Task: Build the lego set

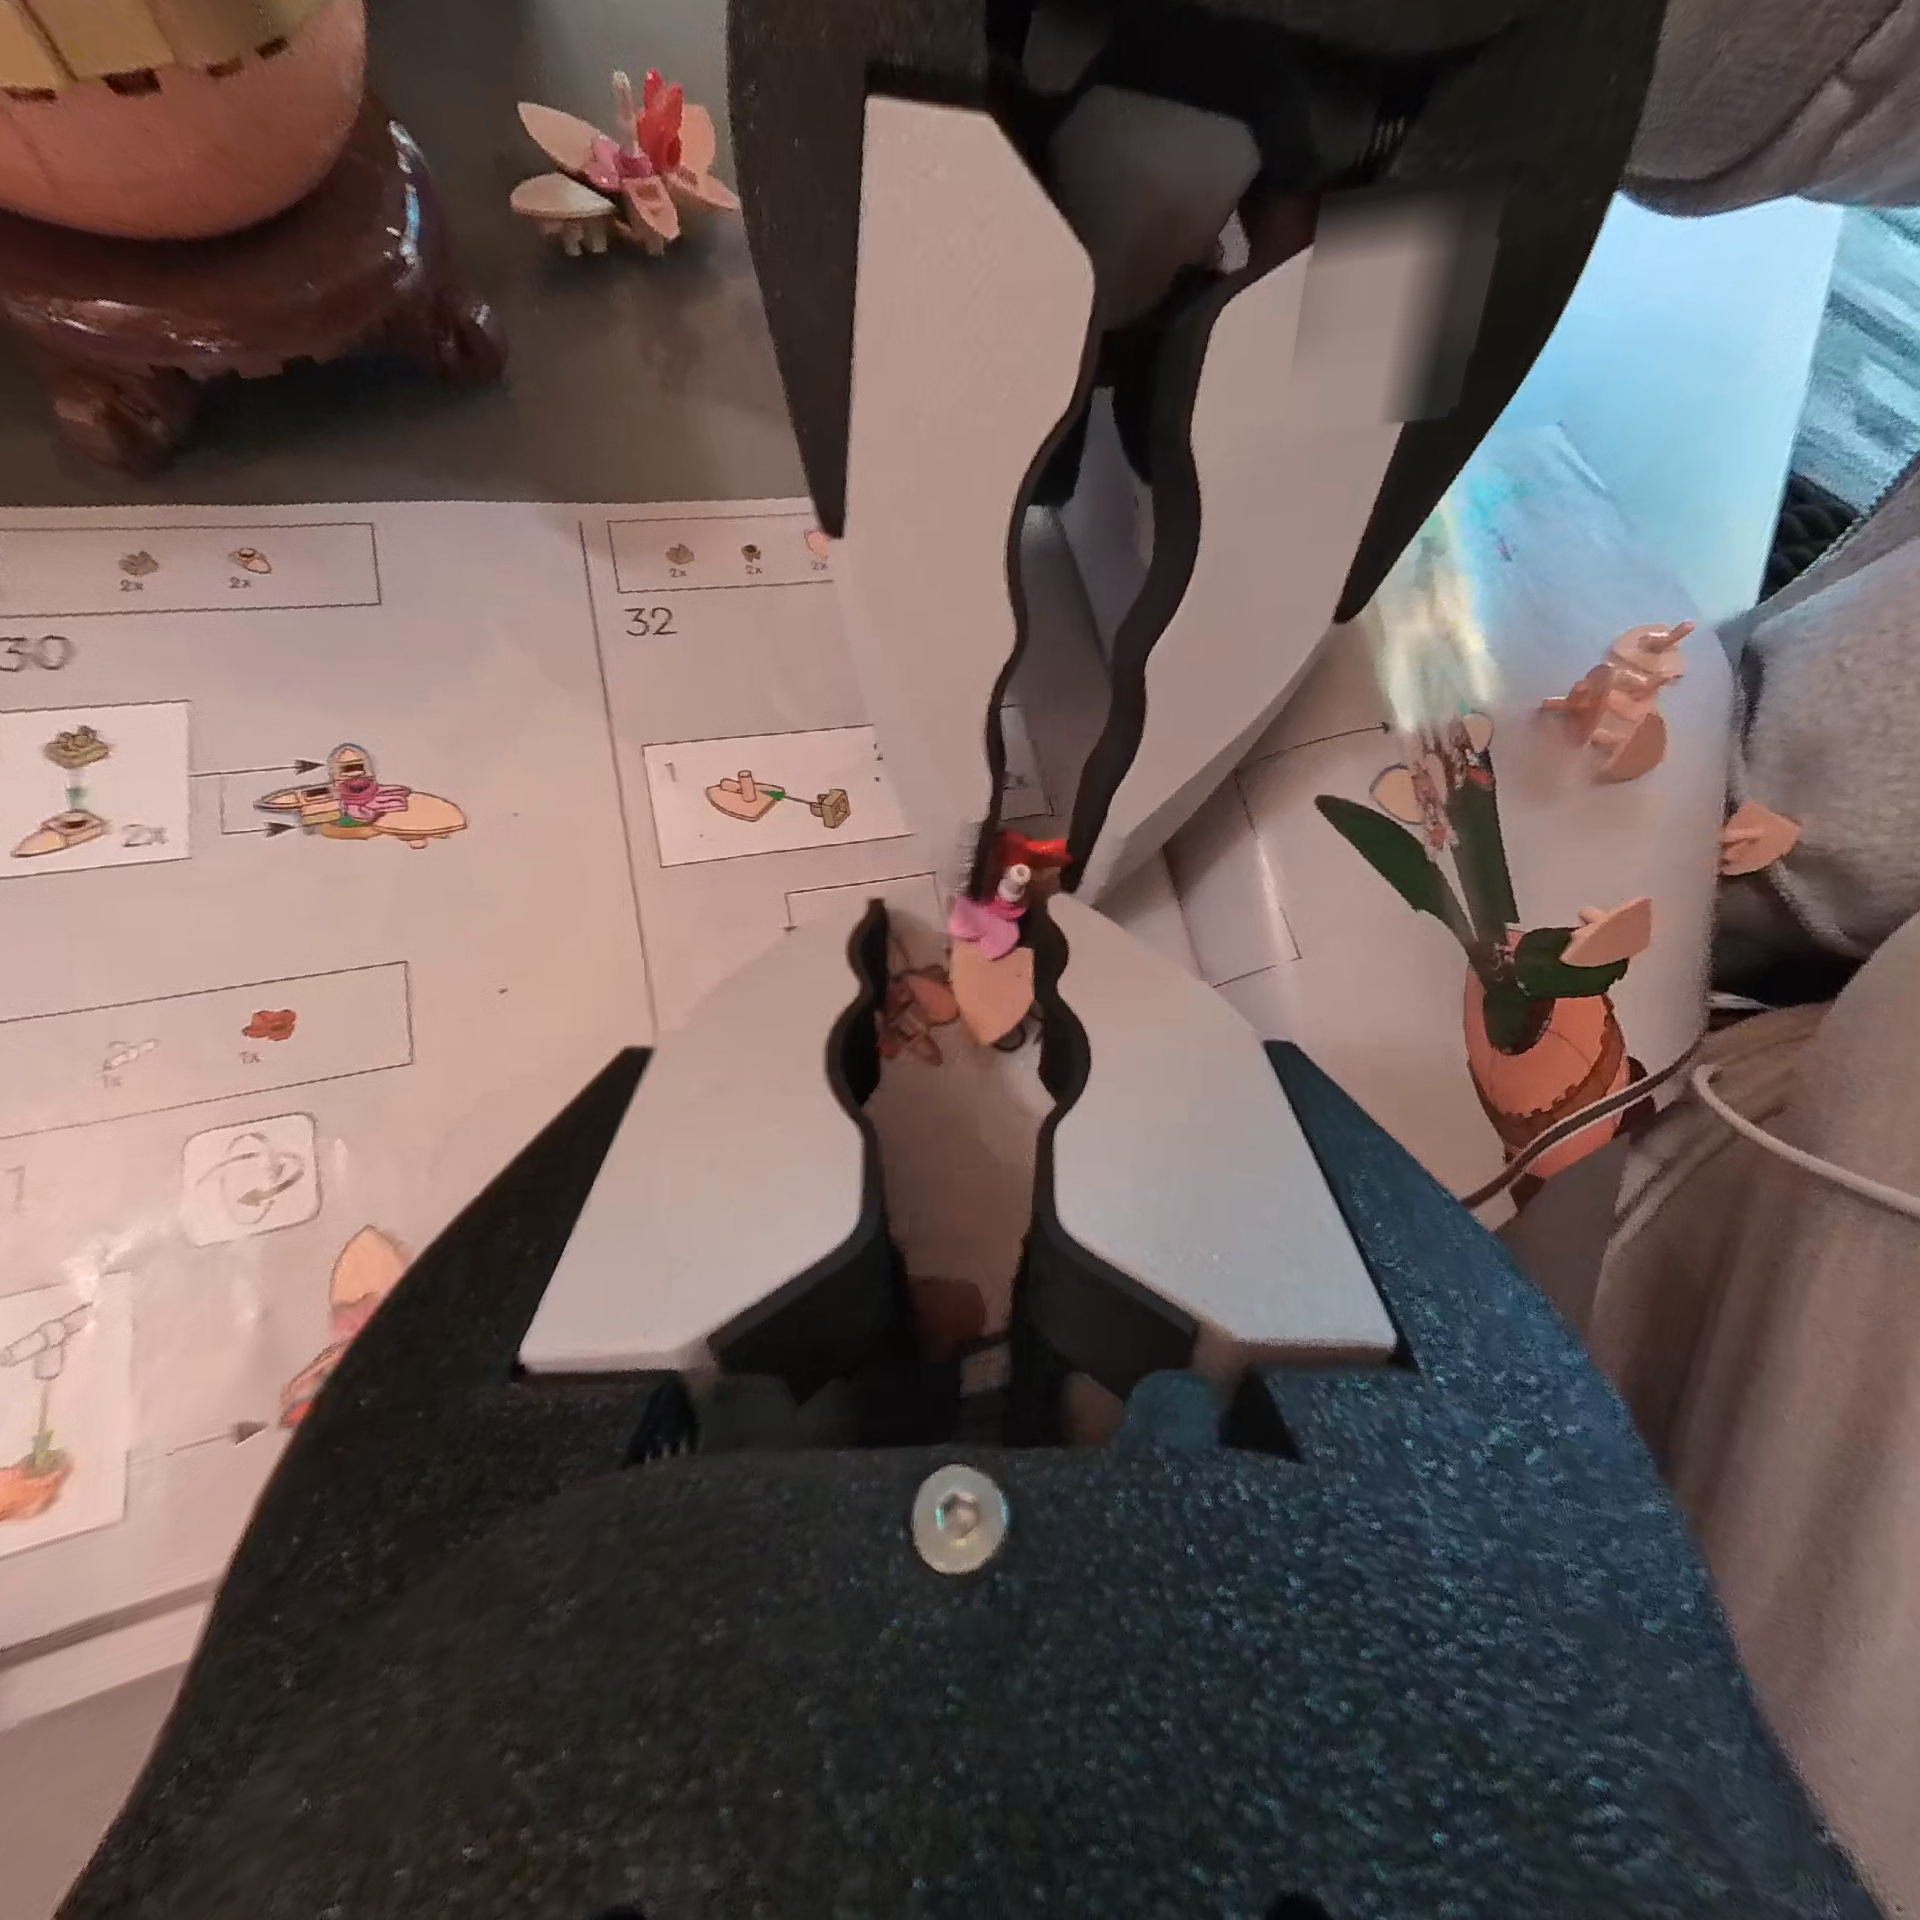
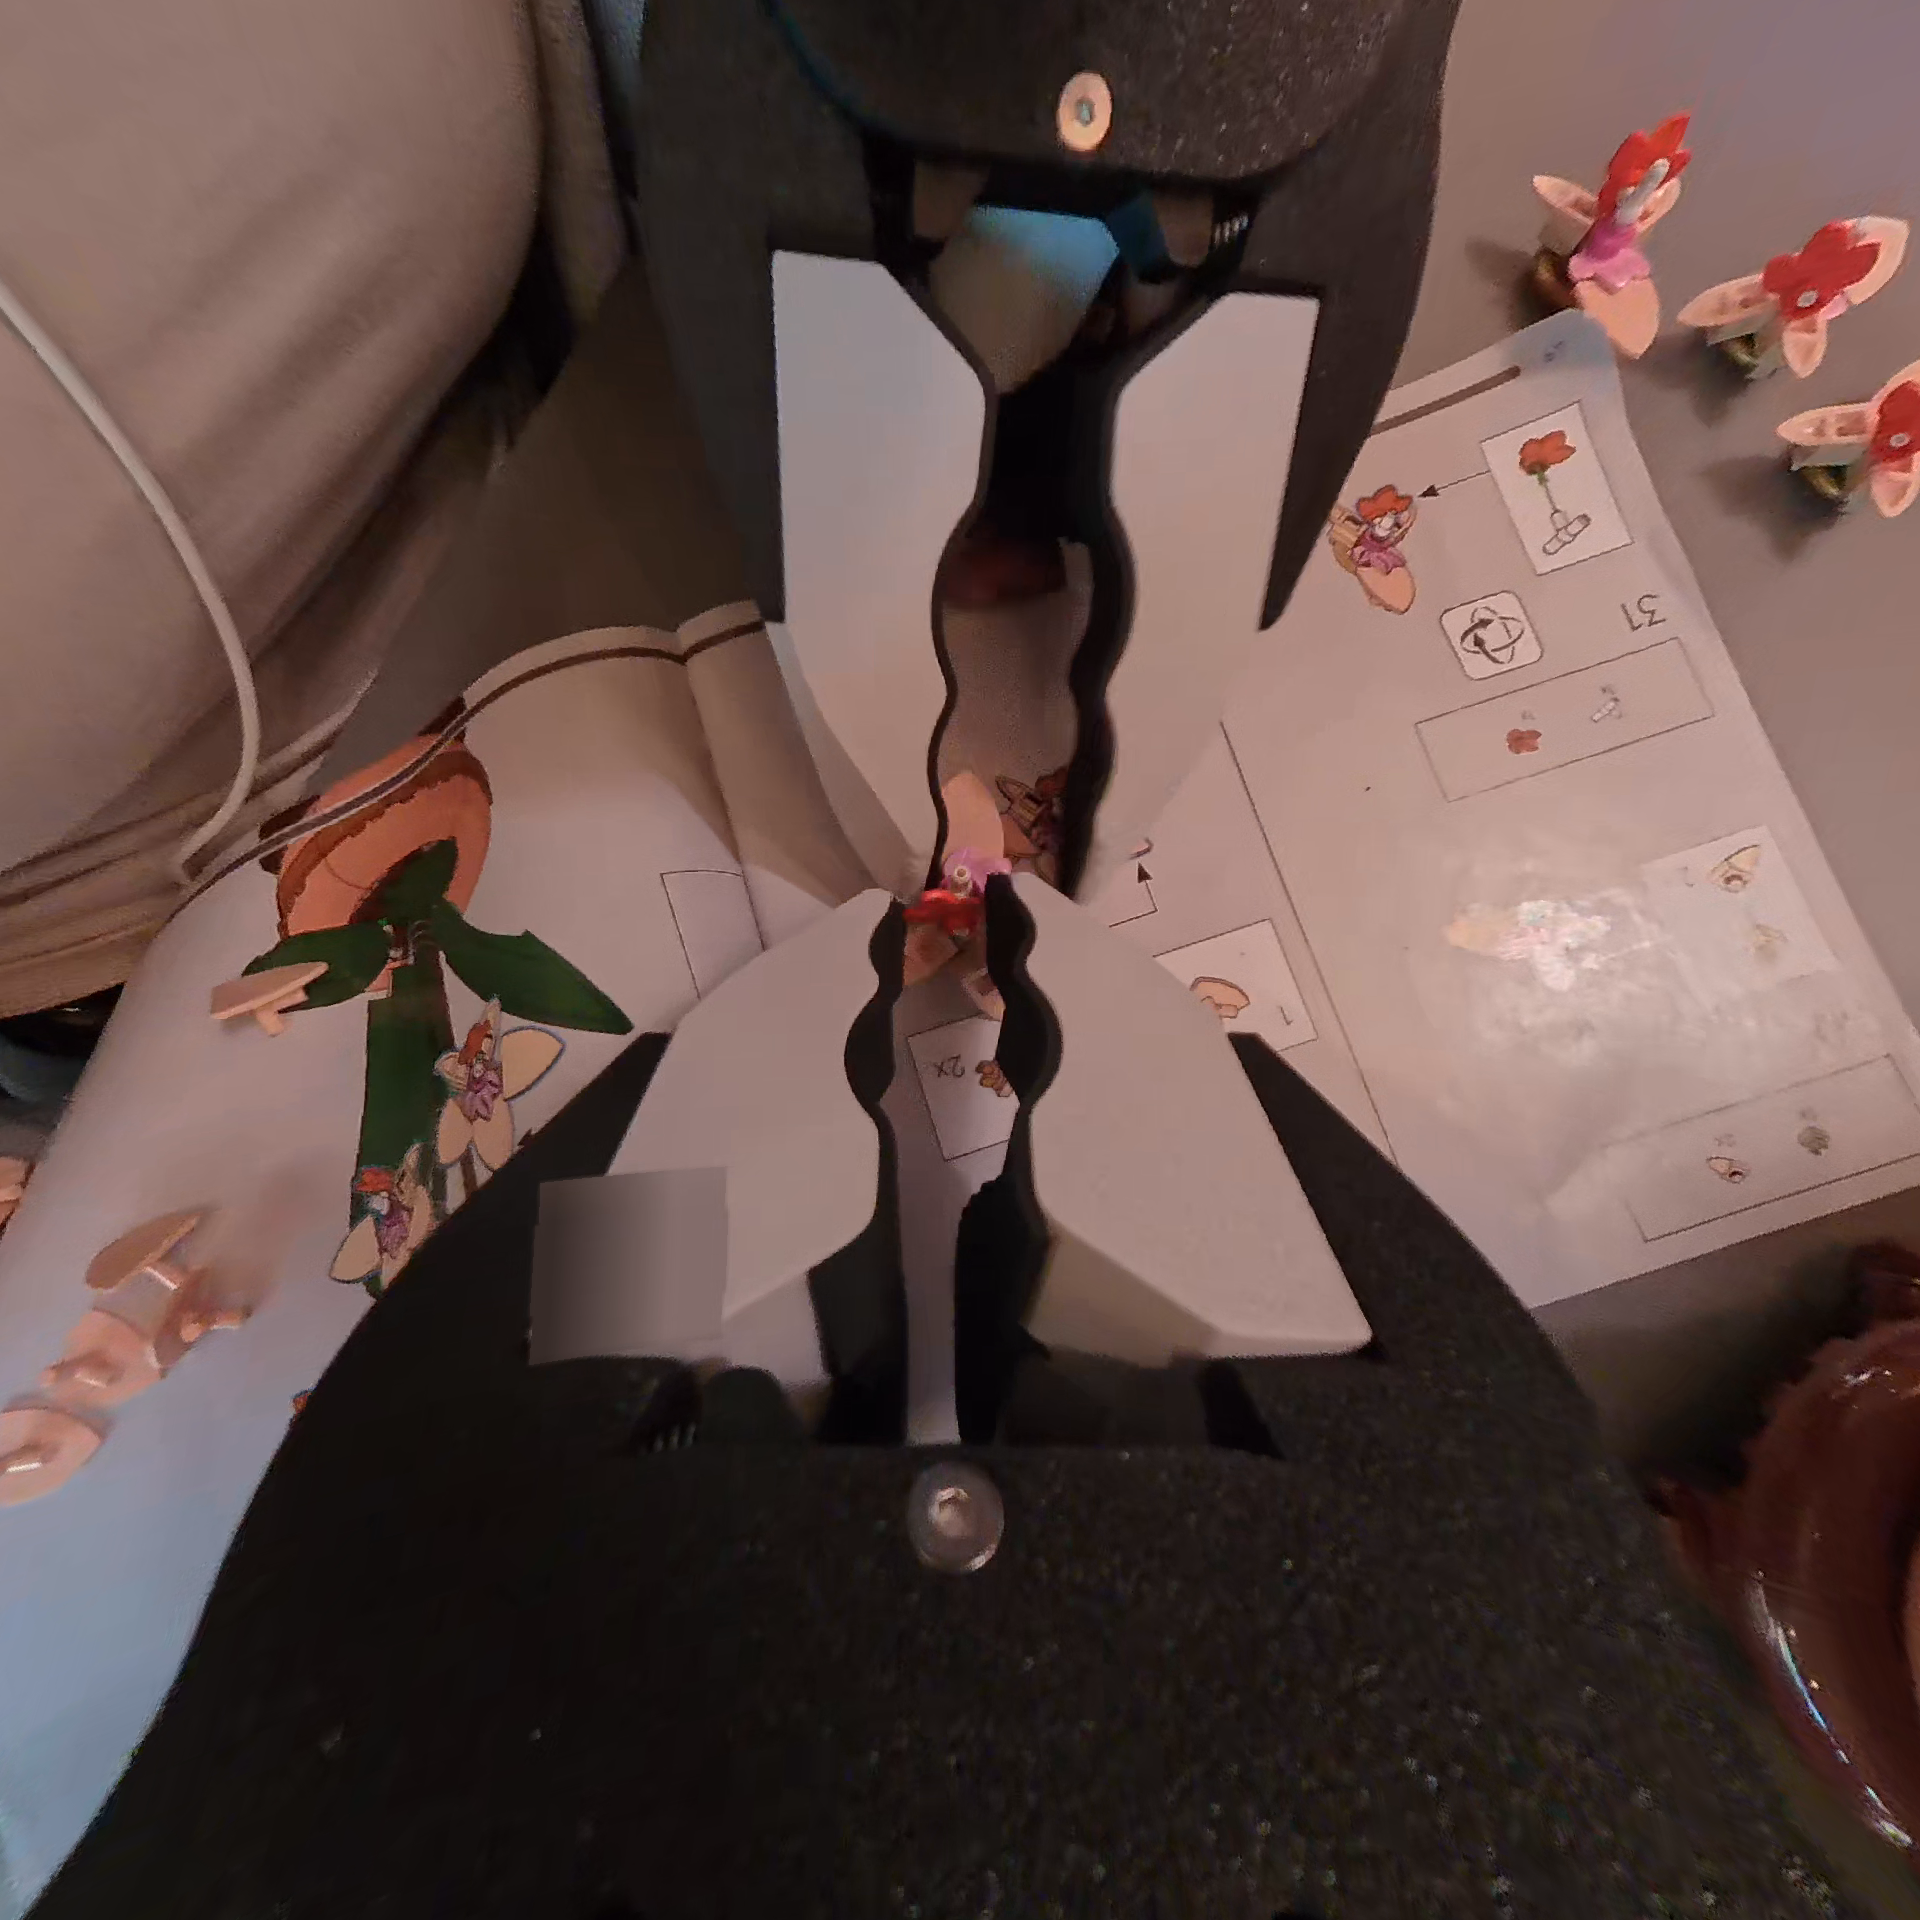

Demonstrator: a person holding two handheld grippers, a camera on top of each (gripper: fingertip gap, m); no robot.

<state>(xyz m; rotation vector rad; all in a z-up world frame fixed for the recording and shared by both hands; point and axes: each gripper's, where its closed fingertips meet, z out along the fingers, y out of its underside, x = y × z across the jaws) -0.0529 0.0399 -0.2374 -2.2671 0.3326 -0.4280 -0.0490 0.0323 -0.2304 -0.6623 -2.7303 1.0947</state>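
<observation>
Both grippers meet tip to tip above the open instruction booklet [image 1: 436, 914], each closed on one part of a small flower. At the left, the left gripper [image 1: 961, 935] has its jaws narrowed onto the tan petal piece [image 1: 992, 987], which carries a pink blossom [image 1: 982, 920] with a white pin standing out of it. Facing it, the right gripper [image 2: 951, 914] has its tips pinched on the red flower piece [image 2: 940, 909], held right against that pin; whether the red piece is seated on the pin cannot be told.

In the left wrist view, far left, a brown-footed pot [image 1: 208, 260] stands on the grey table [image 1: 623, 395], with one finished flower [image 1: 623, 166] beside it. To the right of the grippers, loose tan petal parts [image 1: 1616, 696] lie on the curled booklet page showing the potted plant, next to a grey sleeve [image 1: 1766, 1299].

In the right wrist view, more tan parts [image 2: 125, 1320] rest on the page at the left, and three finished red-centred flowers [image 2: 1808, 286] lie on the table at the upper right.
</observation>
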